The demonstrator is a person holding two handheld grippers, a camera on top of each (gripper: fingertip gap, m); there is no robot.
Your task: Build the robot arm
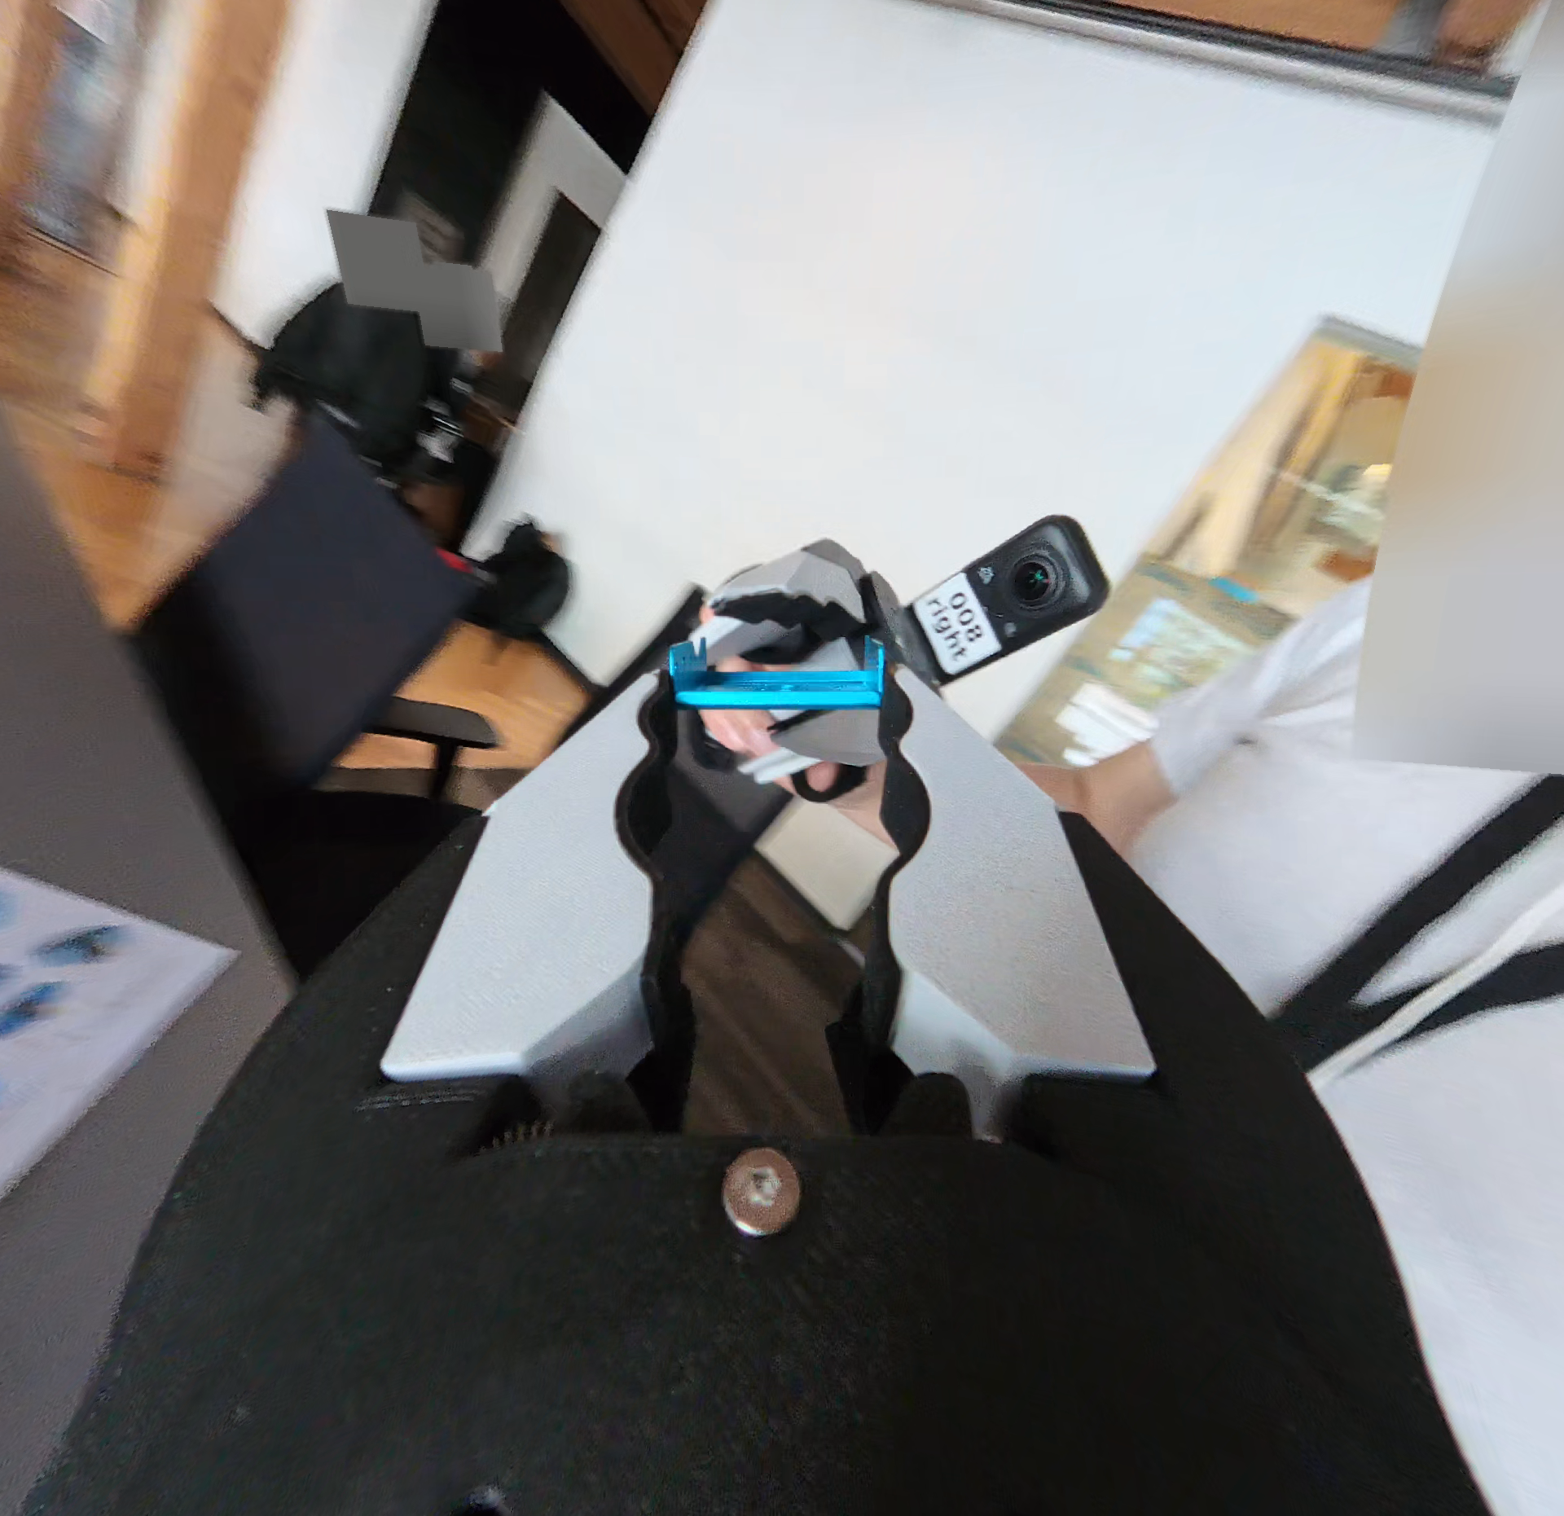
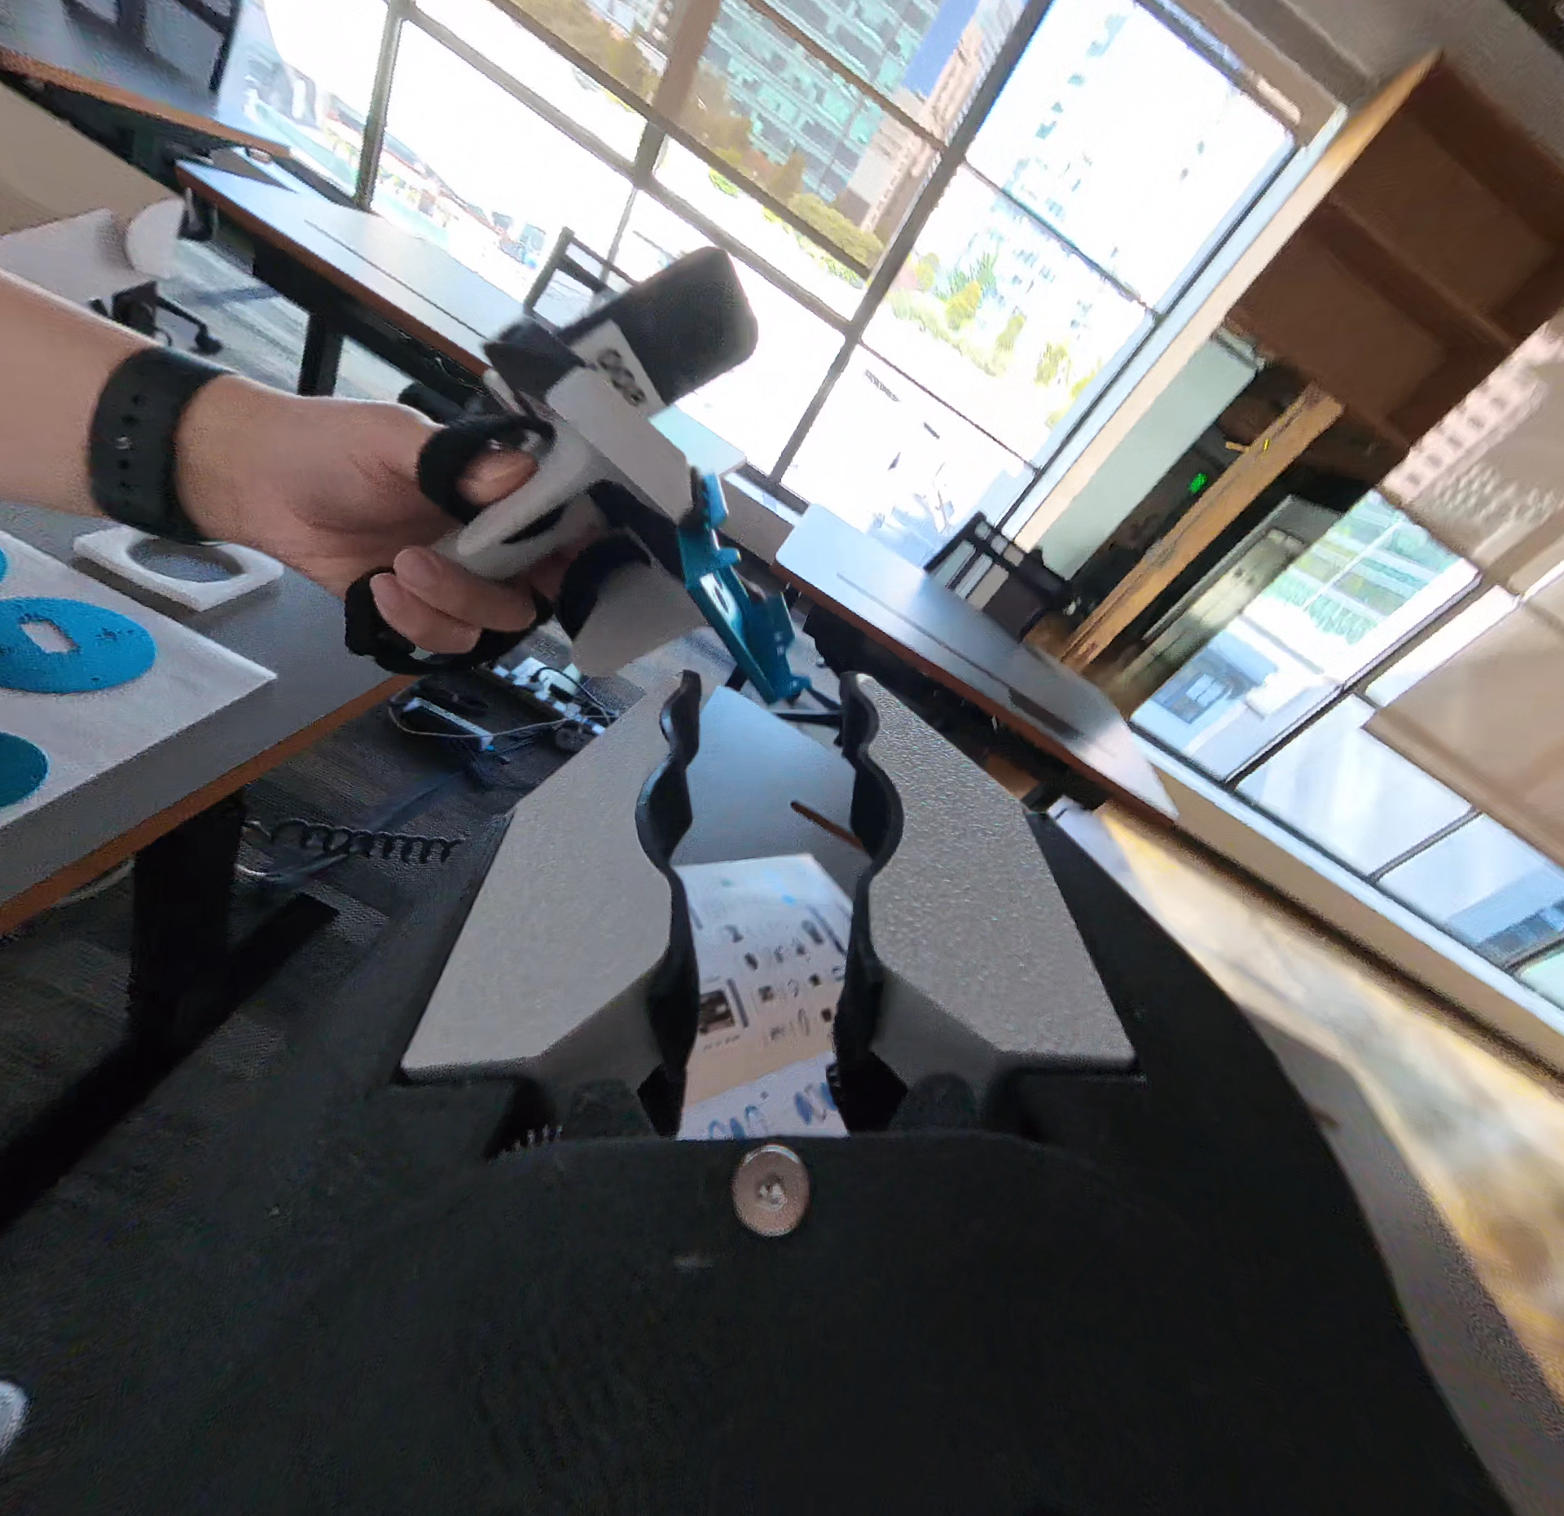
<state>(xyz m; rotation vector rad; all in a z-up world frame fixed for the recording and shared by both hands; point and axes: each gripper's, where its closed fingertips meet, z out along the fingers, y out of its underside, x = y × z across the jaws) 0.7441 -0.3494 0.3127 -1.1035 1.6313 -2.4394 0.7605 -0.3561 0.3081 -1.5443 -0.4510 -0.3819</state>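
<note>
Blue bracket pinched up in the air, both grippers facing each other.

My left gripper has its fingers clamped across the blue metal bracket, well above the tabletop; my right gripper points at it, fingers apart and empty.

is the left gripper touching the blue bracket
Touching. In the left wrist view the blue metal bracket spans the left gripper, with each end pressed against a fingertip pad.

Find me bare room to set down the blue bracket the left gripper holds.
Freest: the long dark desk beyond the right gripper, bare up to the black rack at its far end. The near desk is crowded: white board with blue discs, white foam ring; only a narrow dark edge strip free.
</note>
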